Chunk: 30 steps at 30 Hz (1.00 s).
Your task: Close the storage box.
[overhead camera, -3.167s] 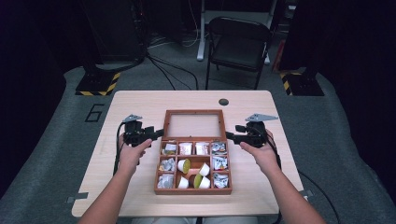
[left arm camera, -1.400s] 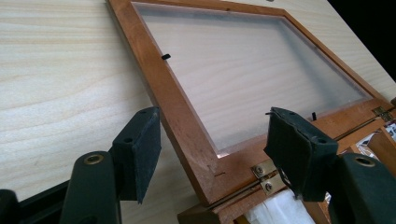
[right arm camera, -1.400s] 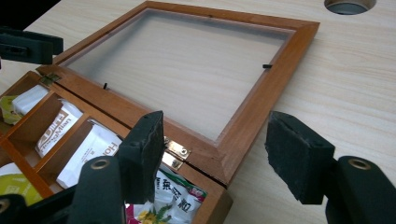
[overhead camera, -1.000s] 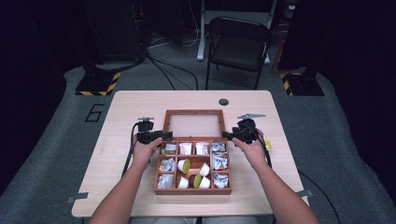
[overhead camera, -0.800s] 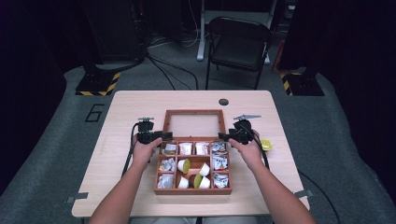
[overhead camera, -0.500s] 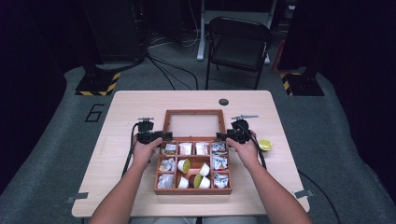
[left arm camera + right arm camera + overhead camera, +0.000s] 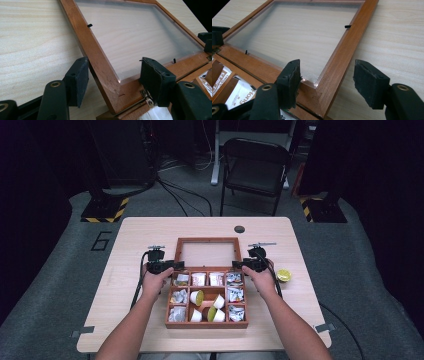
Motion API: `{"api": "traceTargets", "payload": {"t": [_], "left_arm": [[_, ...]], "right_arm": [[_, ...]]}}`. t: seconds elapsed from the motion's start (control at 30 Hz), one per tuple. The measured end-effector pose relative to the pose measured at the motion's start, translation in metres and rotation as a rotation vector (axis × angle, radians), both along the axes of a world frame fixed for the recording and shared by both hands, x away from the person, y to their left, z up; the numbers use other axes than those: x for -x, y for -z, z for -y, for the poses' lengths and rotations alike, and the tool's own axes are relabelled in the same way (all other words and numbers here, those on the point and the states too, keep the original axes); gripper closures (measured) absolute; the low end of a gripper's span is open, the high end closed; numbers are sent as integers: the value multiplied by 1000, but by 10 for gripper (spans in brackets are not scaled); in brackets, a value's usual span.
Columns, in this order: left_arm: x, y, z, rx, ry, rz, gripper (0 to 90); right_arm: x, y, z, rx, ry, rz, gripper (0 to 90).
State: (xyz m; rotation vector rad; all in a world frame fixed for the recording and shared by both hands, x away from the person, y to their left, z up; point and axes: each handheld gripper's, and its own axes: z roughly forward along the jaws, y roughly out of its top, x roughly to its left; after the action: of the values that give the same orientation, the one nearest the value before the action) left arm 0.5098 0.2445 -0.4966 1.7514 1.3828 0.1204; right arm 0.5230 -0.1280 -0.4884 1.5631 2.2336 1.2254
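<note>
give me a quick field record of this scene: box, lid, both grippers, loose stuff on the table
box: wooden compartment box on the table, with packets and small cups in its compartments
lid: glass-paned lid folded open, lying flat beyond the box
left gripper: left gripper straddles the lid's near left corner; jaws have just been closing, pads not yet pressing the frame
right gripper: right gripper straddles the lid's near right corner, jaws open
loose items: yellow-green cup right of the box; dark round spot near the far edge
</note>
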Motion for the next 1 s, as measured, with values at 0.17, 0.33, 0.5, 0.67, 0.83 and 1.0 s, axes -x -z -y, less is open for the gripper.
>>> {"api": "traceTargets", "payload": {"t": [0.17,0.33,0.5,0.67,0.83,1.0], "left_arm": [[-2,3,0,8,-10,-4,401],[-4,4,0,13,-12,-7,397],[-6,6,0,16,-10,-7,381],[-8,8,-1,34,-16,-7,379],[-9,9,-1,40,-17,-8,373],[-11,9,-1,48,-21,-10,371]], "right_arm": [[-3,2,-2,-6,2,-7,390],[-5,4,-5,-23,10,-19,378],[-6,5,-4,-50,27,-51,373],[-9,7,-3,-59,22,-46,362],[-11,9,-2,-80,28,-58,346],[-12,11,-2,-92,30,-63,336]]}}
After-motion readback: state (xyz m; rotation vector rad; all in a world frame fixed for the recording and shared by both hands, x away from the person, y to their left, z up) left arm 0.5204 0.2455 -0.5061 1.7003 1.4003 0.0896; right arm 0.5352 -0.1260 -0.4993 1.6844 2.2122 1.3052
